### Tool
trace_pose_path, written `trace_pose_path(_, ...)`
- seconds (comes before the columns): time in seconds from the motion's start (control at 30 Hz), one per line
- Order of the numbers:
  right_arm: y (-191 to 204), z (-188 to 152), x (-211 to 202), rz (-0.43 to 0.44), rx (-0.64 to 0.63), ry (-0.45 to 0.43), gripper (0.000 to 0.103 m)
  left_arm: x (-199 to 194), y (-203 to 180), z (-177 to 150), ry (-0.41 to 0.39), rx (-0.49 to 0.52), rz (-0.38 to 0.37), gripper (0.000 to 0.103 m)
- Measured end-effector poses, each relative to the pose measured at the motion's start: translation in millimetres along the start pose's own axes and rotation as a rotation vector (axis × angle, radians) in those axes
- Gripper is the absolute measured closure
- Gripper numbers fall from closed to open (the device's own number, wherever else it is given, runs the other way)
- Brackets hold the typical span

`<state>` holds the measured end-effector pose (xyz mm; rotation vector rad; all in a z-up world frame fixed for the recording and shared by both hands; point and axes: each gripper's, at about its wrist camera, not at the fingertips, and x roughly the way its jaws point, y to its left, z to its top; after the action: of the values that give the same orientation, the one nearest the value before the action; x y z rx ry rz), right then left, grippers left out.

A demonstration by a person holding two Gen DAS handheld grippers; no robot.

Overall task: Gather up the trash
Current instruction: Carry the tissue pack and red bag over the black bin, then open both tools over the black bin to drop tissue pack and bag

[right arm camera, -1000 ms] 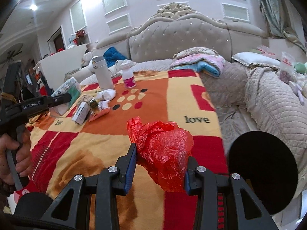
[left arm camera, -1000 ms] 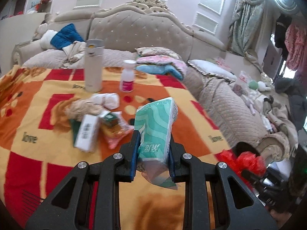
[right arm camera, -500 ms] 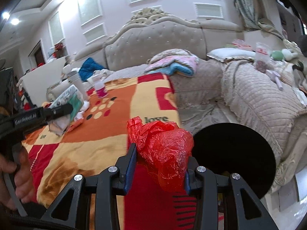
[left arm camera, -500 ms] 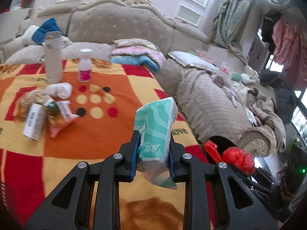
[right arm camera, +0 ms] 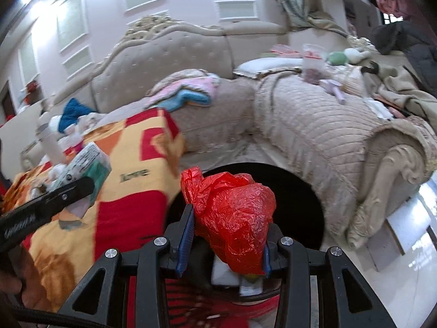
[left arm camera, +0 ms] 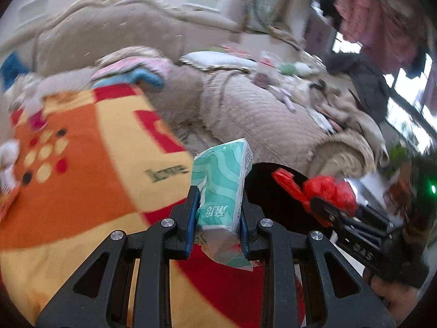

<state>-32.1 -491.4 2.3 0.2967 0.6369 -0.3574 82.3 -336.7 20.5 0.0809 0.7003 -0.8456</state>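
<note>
Beige tufted sofa [right arm camera: 314, 125], orange-red blanket [left arm camera: 90, 180]; left gripper [left arm camera: 217, 213] jaws pinching teal tissue pack [left arm camera: 221, 188], right gripper [right arm camera: 226, 243] jaws pinching red plastic bag [right arm camera: 235, 218] over black bin [right arm camera: 308, 199].

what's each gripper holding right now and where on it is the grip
Left gripper pinches the green tissue pack near its lower end. Right gripper clamps the crumpled red plastic bag across its lower sides.

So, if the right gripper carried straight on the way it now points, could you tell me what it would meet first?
Most likely the black bin: the right gripper, shut on the red plastic bag, points at its dark opening just ahead. Depth is unclear, so it may pass over the rim.
</note>
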Motion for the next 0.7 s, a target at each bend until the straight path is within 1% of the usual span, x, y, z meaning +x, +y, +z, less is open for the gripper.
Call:
trace_pose_path(0.07, -5.6, 1.7, 4.6, -0.028, 0.013, 0.005, 0.064, 13.4, -7.8, 0.3, 0.022, 0.016, -0.027, 0.080)
trace_pose_path(0.13, -8.9, 2.9, 9.9, -0.037, 0.028, 0.014, 0.064, 28.3, -16.1, 0.3, 0.055, 0.011, -0.079, 0.080)
trace_pose_path(0.2, -12.4, 3.9, 15.8, -0.060, 0.041, 0.028, 0.064, 38.0, -23.4, 1.7, 0.067, 0.017, -0.112, 0.080)
trace_pose_path(0.27, -15.0, 5.9, 20.6, -0.070, 0.052, 0.036, 0.064, 47.9, -29.5, 3.1, 0.085, 0.022, -0.131, 0.080)
trace_pose_path(0.33, -17.8, 6.0, 23.4, -0.098, 0.059, 0.036, 0.064, 57.0, -31.8, 3.9, 0.105, 0.014, -0.144, 0.079)
trace_pose_path(0.37, -19.9, 6.4, 25.7, -0.104, 0.064, 0.039, 0.060, 61.8, -32.4, 5.5, 0.114, 0.004, -0.152, 0.079)
trace_pose_path(0.43, -23.9, 6.6, 30.1, -0.123, 0.081, 0.048, 0.057, 65.9, -31.3, 8.8, 0.119, -0.005, -0.151, 0.073)
trace_pose_path(0.47, -26.8, 7.3, 30.9, -0.128, 0.094, 0.045, 0.057, 67.8, -31.1, 9.6, 0.122, -0.009, -0.150, 0.066)
trace_pose_path(0.5, -28.4, 7.8, 31.1, -0.128, 0.102, 0.042, 0.056, 68.9, -29.3, 10.2, 0.123, -0.017, -0.144, 0.061)
trace_pose_path(0.53, -30.4, 8.2, 30.6, -0.134, 0.114, 0.036, 0.054, 69.4, -27.1, 10.2, 0.122, -0.028, -0.141, 0.058)
trace_pose_path(0.6, -31.4, 8.1, 31.3, -0.140, 0.122, 0.039, 0.054, 69.3, -22.5, 11.1, 0.125, -0.054, -0.147, 0.046)
trace_pose_path(0.7, -29.6, 8.8, 32.9, -0.141, 0.122, 0.044, 0.054, 65.2, -16.8, 12.7, 0.111, -0.079, -0.135, 0.046)
